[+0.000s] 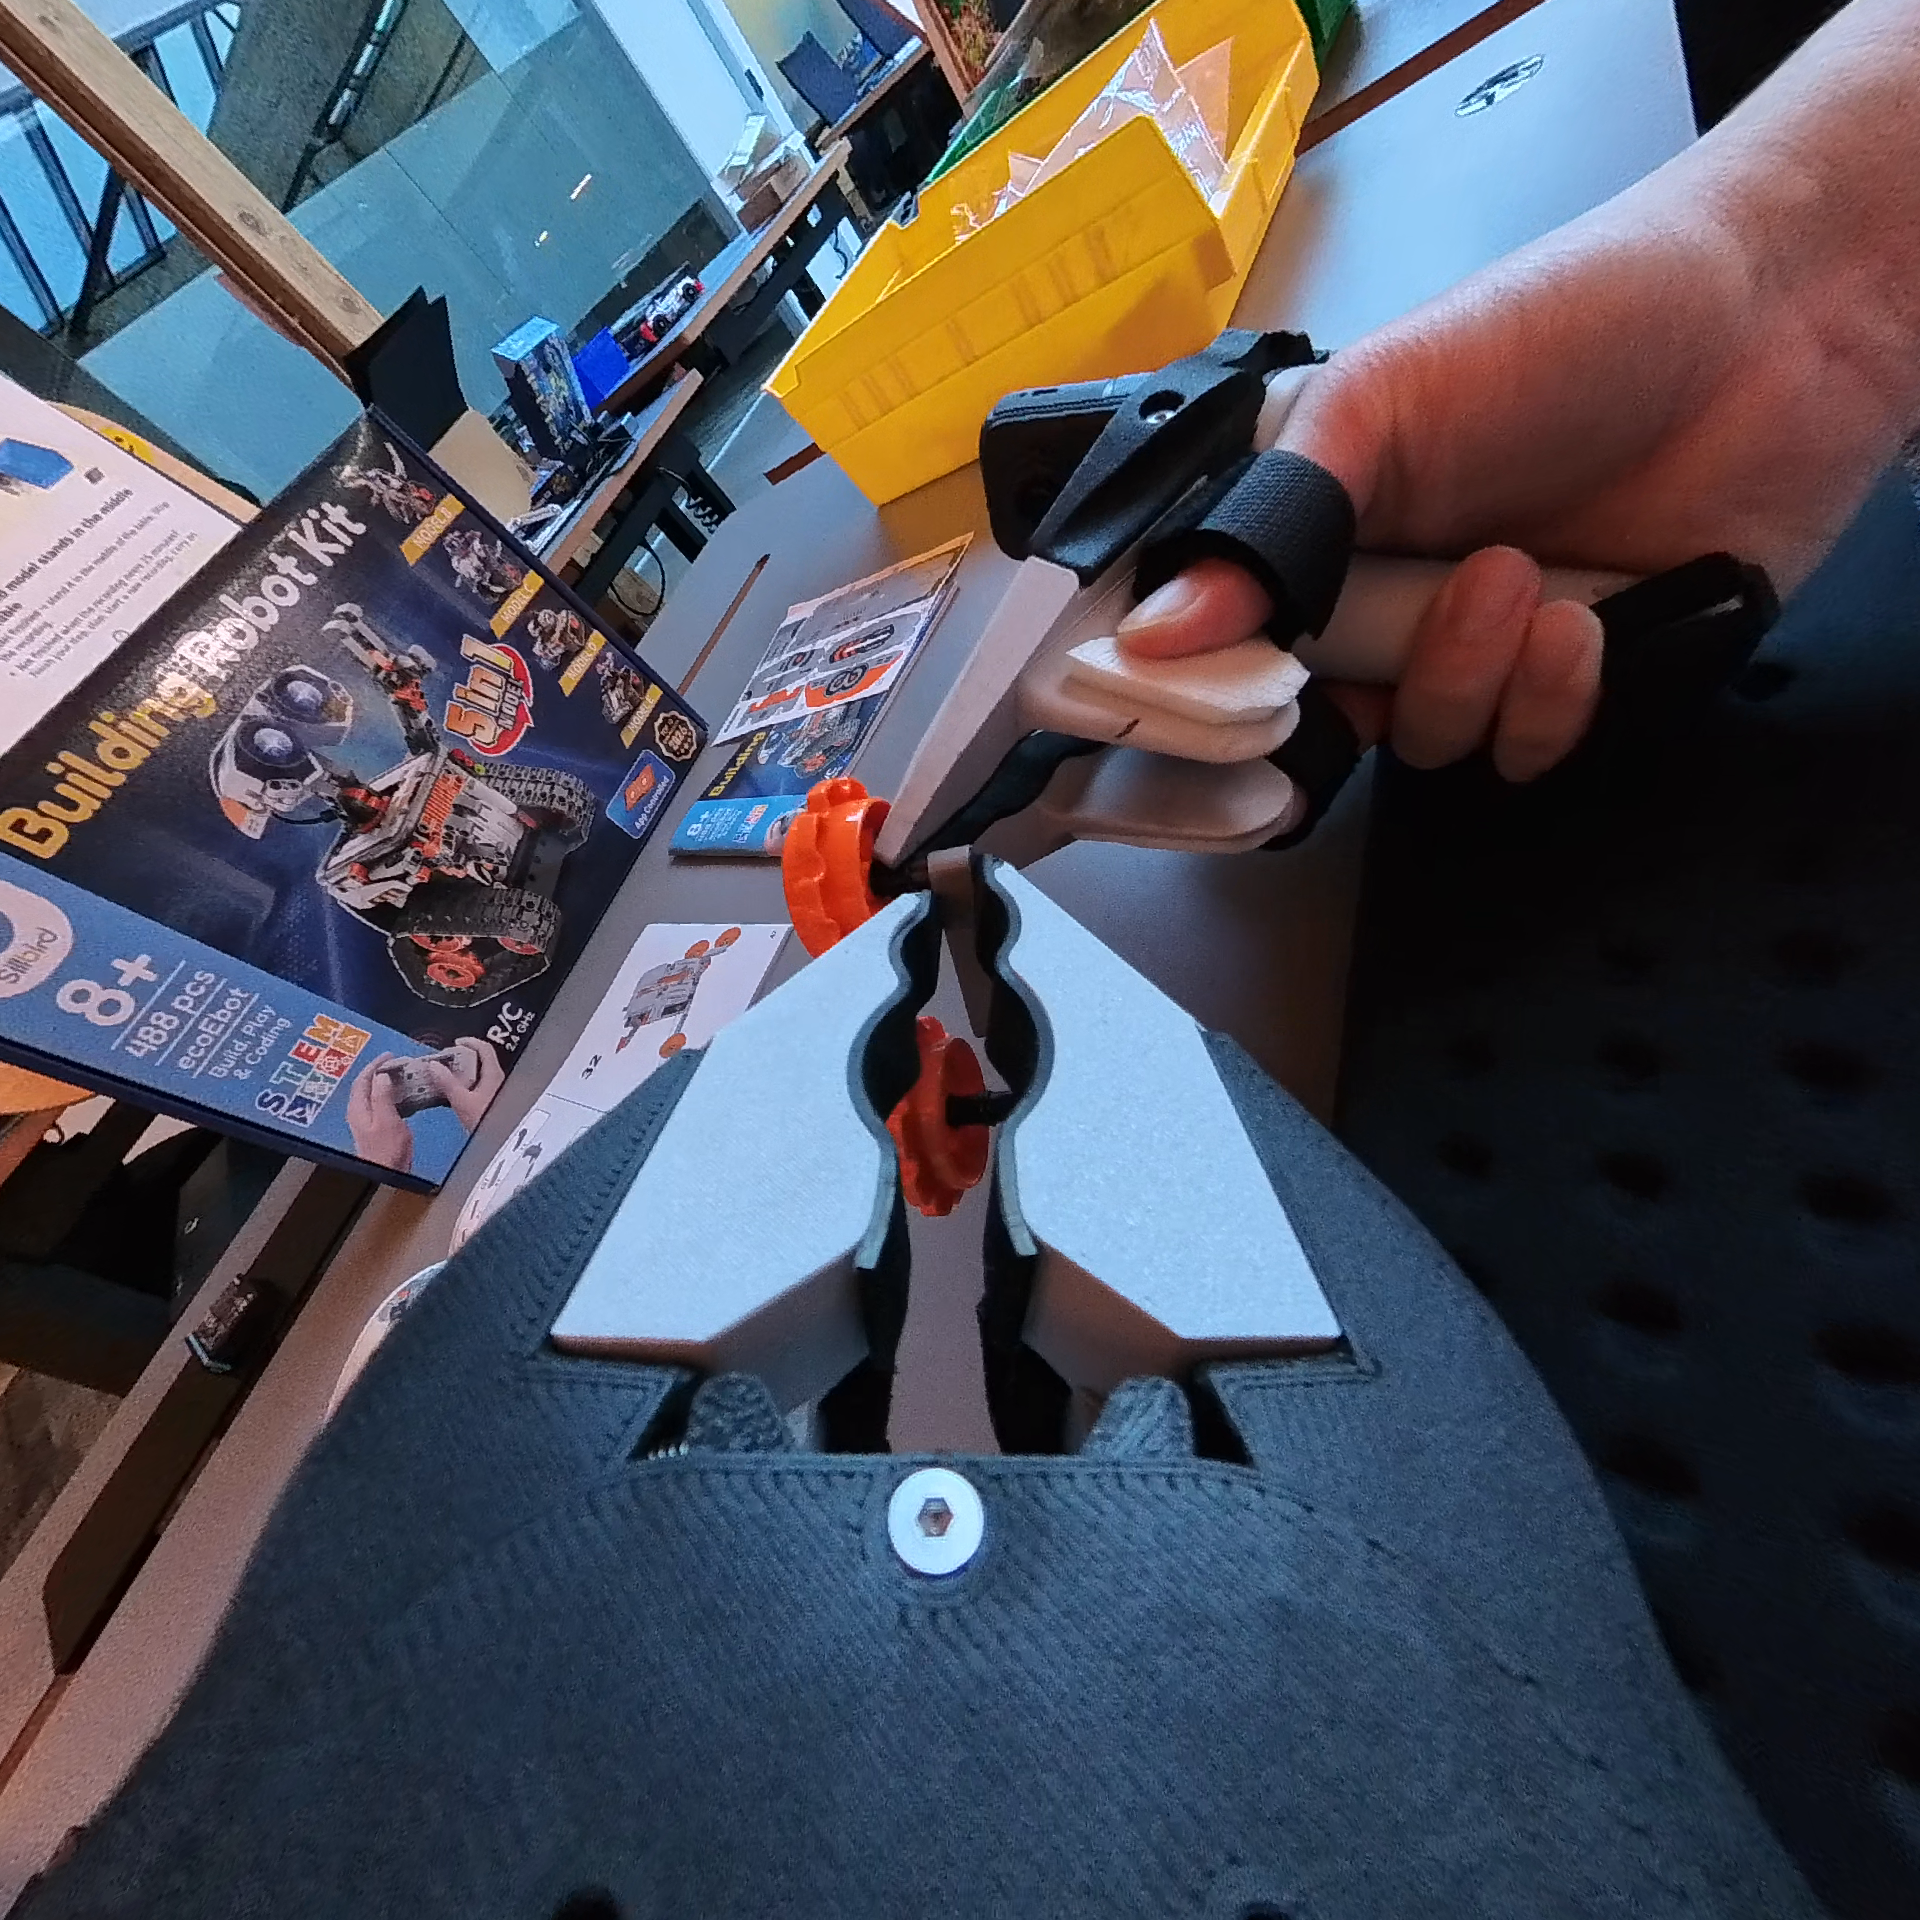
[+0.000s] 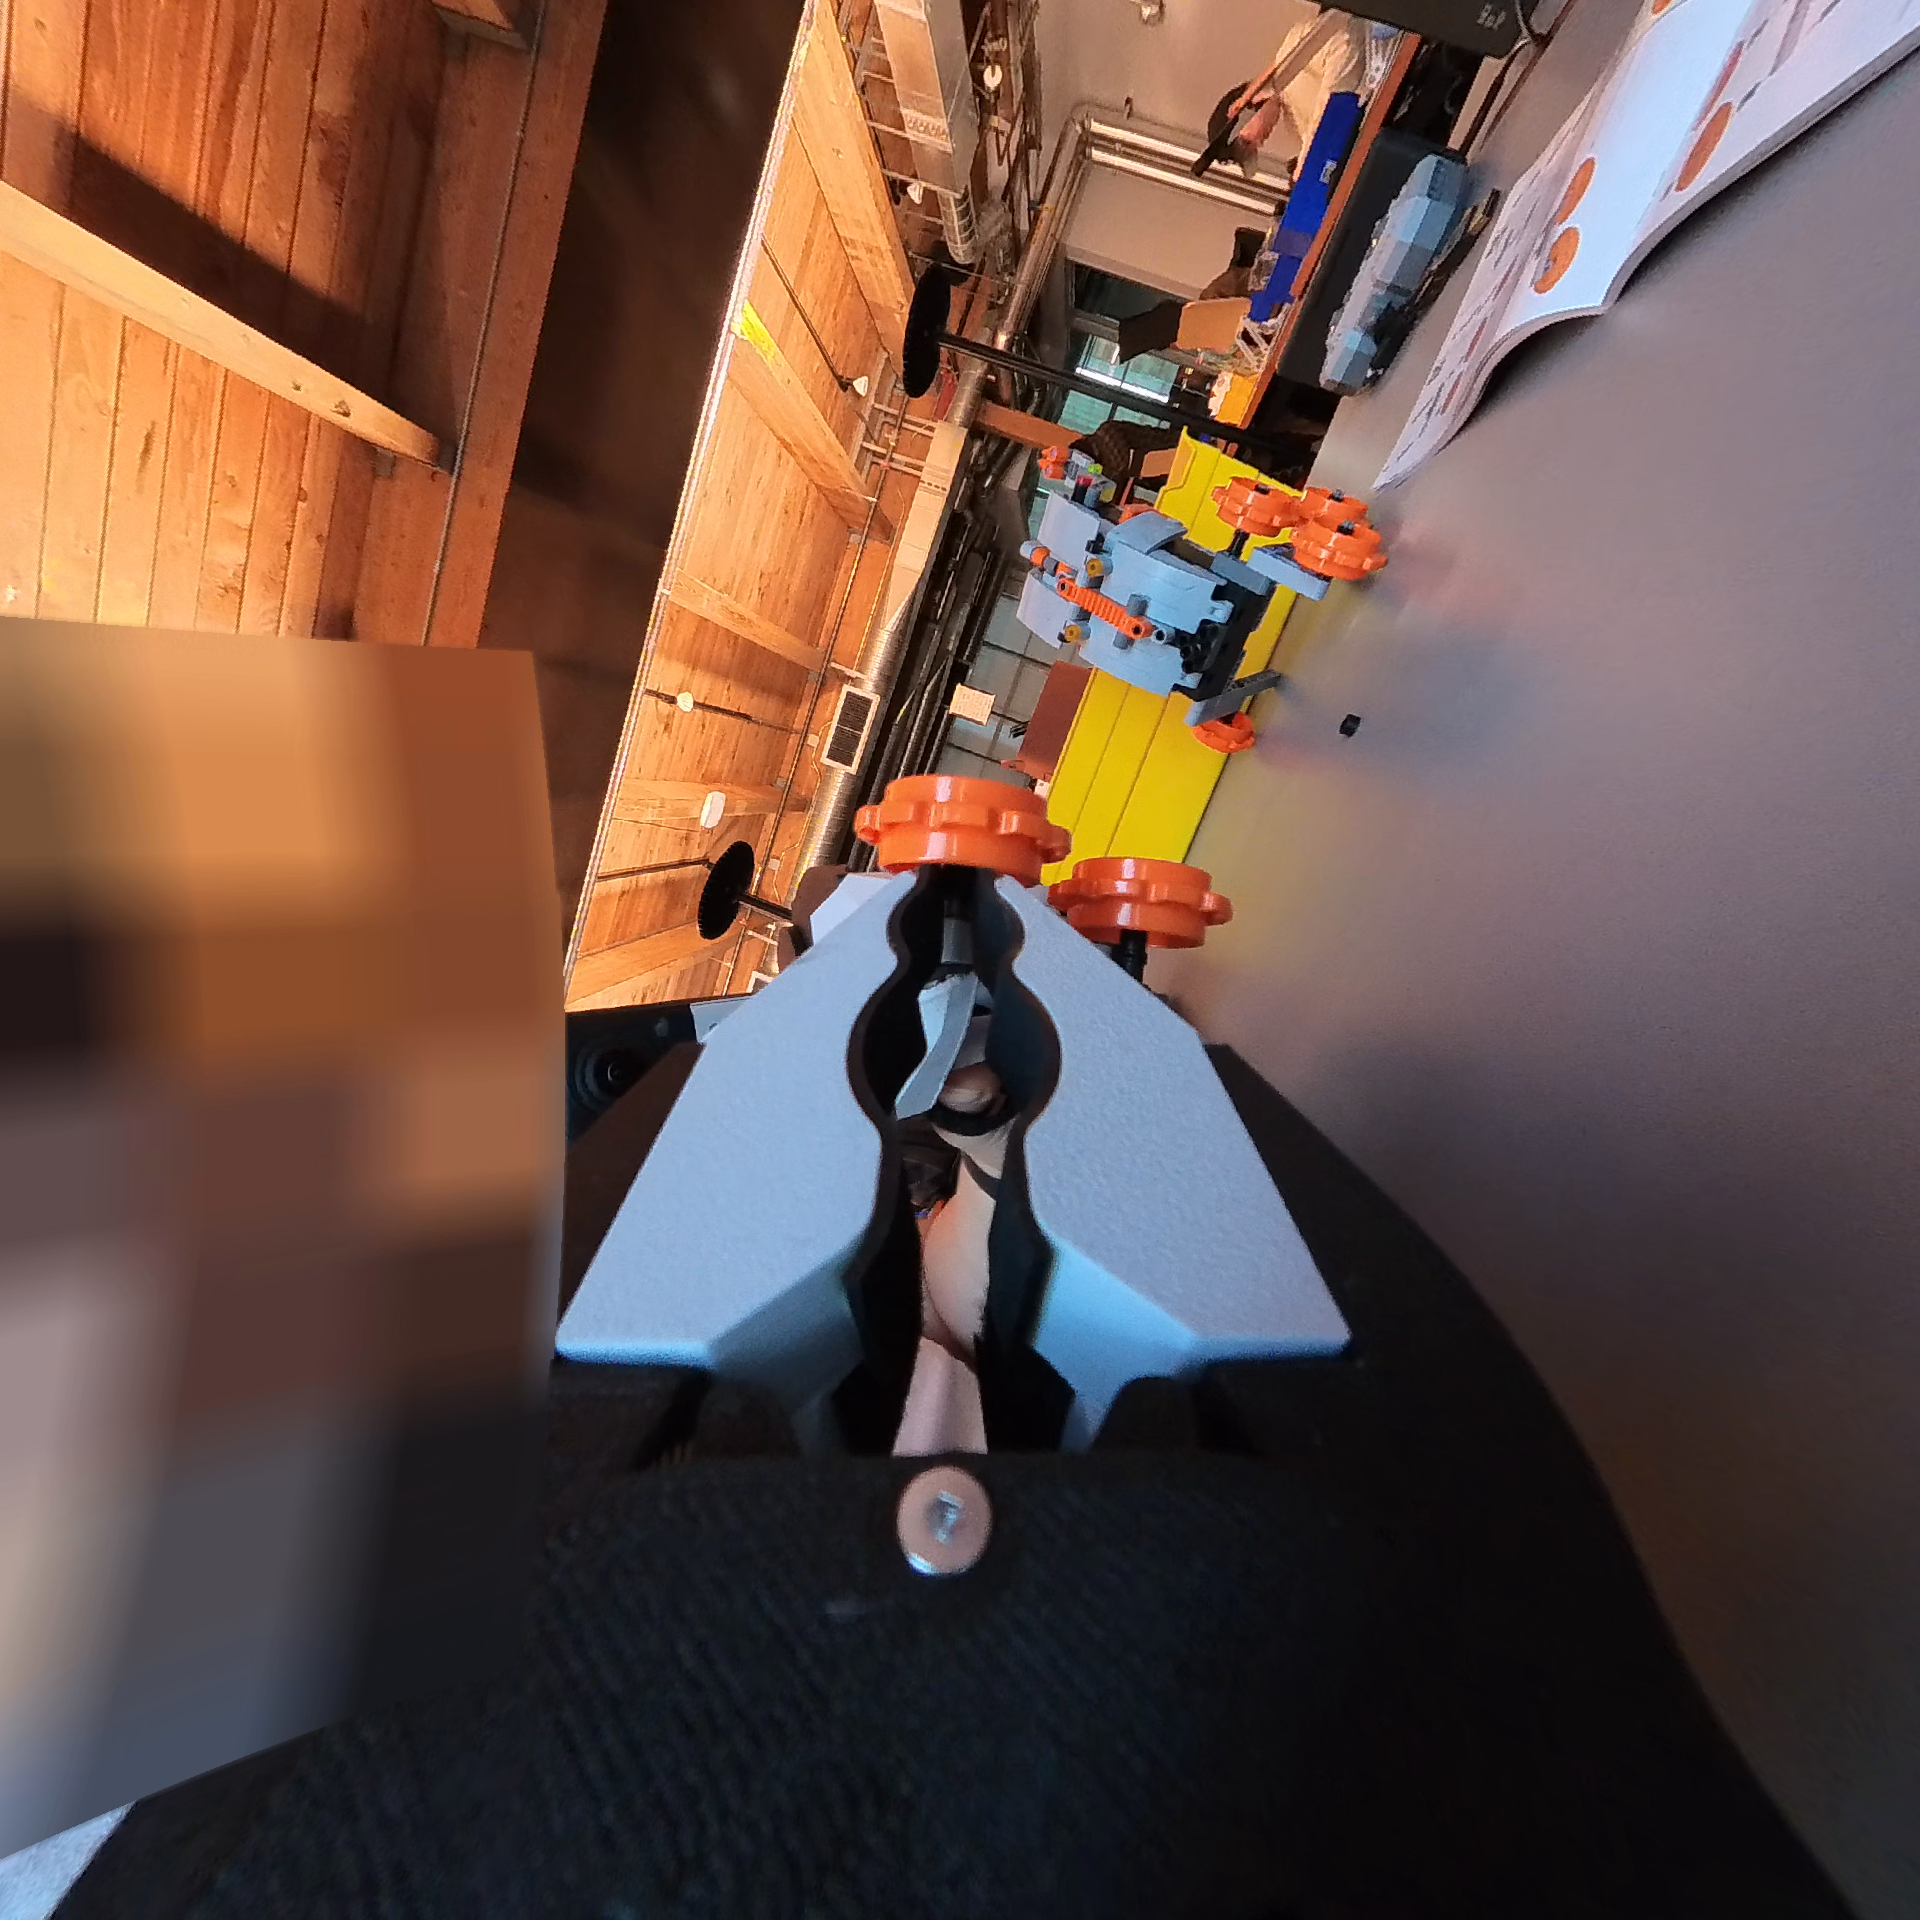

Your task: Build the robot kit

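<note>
A small piece made of a grey beam [image 1: 954, 864] with two orange wheels on black axles is held up between both grippers. My left gripper [image 1: 956, 904] is shut on the grey beam. One orange wheel [image 1: 935, 1117] shows through the gap between its fingers. My right gripper [image 2: 956, 894] is shut on the black axle just under the other orange wheel [image 2: 961, 831]. The second wheel [image 2: 1138, 904] sits beside its tips. In the left wrist view the right gripper [image 1: 899, 857], held by a hand [image 1: 1507, 540], pinches at that wheel [image 1: 831, 868].
A part-built grey and orange robot model [image 2: 1143, 603] stands on the grey table [image 2: 1610, 935] by a yellow bin [image 2: 1132, 769], with an open instruction booklet [image 2: 1662, 208] farther off. The kit box [image 1: 312, 779], a yellow bin [image 1: 1039, 291], a sticker sheet [image 1: 842, 644] and a booklet page [image 1: 675, 987] lie around.
</note>
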The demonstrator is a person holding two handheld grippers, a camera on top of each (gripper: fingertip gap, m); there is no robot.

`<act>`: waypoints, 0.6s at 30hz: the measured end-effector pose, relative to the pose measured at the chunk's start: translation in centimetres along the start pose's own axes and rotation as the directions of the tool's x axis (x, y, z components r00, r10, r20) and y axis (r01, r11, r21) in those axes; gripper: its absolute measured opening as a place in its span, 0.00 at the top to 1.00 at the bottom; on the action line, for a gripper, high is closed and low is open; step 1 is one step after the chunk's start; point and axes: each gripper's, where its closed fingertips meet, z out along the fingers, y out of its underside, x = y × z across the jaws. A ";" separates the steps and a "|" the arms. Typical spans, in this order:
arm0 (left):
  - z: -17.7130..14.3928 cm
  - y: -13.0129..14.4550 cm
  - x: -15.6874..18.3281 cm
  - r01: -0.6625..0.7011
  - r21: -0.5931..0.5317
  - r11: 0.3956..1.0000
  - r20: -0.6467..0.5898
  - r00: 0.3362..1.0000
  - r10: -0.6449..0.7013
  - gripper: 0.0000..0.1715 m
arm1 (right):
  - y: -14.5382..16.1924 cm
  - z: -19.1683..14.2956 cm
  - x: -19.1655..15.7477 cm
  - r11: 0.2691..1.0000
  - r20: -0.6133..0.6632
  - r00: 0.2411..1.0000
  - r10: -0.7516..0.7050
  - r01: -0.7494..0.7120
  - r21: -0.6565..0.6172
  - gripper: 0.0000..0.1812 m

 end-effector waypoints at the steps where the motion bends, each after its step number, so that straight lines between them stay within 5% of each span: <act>1: 0.0 0.0 0.0 0.001 0.001 1.000 0.000 1.000 -0.001 0.98 | 0.0 0.0 0.0 1.000 0.000 1.000 -0.002 0.002 0.000 0.97; 18: 0.1 0.1 0.1 0.025 -0.003 1.000 -0.013 1.000 -0.025 0.97 | -0.1 -0.1 0.1 1.000 -0.012 1.000 -0.014 0.015 0.015 0.96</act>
